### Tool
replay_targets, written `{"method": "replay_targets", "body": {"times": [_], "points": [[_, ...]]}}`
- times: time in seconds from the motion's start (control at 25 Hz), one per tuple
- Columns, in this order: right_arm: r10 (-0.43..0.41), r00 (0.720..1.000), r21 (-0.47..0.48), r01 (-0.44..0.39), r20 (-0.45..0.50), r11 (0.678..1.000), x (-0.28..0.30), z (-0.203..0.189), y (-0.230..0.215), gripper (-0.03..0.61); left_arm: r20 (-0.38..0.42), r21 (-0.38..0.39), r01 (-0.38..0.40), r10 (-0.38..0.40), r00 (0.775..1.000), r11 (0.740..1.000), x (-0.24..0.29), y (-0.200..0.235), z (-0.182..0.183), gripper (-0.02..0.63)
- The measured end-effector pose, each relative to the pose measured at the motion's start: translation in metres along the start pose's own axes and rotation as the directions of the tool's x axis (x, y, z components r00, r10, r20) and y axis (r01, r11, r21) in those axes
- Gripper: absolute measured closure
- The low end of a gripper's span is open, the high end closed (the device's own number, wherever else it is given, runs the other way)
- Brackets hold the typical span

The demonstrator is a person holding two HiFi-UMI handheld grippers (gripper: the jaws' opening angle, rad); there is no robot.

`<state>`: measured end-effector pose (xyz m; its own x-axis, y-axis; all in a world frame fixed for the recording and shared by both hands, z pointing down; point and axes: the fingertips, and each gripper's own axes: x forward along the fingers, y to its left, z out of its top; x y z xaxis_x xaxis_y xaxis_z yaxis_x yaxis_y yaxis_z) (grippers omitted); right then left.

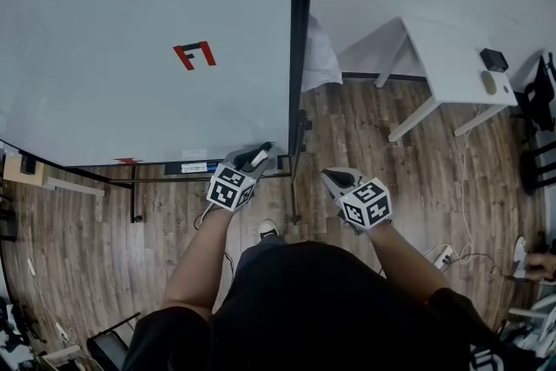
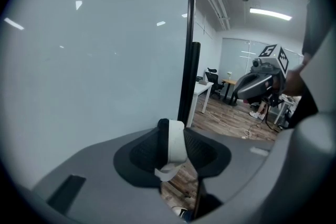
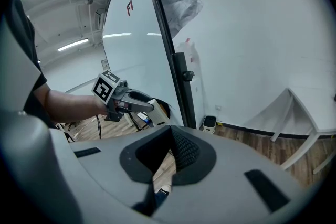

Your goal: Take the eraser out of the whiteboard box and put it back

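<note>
My left hand-held gripper [image 2: 174, 127] is closed on the eraser [image 2: 176, 145]. The eraser is a white block with a black side, and it stands upright between the two pads. This hand-held gripper is near the lower right corner of the whiteboard [image 1: 130, 13], close to its black frame post [image 1: 301, 56] and above the wooden floor [image 1: 382, 126]. My right hand-held gripper [image 3: 170, 131] holds nothing, and its jaws meet at the tips. It is beside the left one, not touching it. A white worktop [image 1: 452, 65] stands well apart on the right.
</note>
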<state>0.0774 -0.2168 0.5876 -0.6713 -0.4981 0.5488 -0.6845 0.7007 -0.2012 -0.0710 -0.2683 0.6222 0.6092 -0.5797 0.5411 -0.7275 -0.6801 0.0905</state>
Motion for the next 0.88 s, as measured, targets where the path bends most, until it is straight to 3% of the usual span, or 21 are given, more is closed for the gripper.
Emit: {"method": "replay_targets", "body": {"times": [0.88], "points": [[-0.008, 0.999, 0.026, 0.009, -0.037, 1.000, 0.013, -0.015, 0.002, 0.583, -0.098, -0.012, 0.047, -0.048, 0.994, 0.999, 0.038, 0.003, -0.039, 0.465]]}}
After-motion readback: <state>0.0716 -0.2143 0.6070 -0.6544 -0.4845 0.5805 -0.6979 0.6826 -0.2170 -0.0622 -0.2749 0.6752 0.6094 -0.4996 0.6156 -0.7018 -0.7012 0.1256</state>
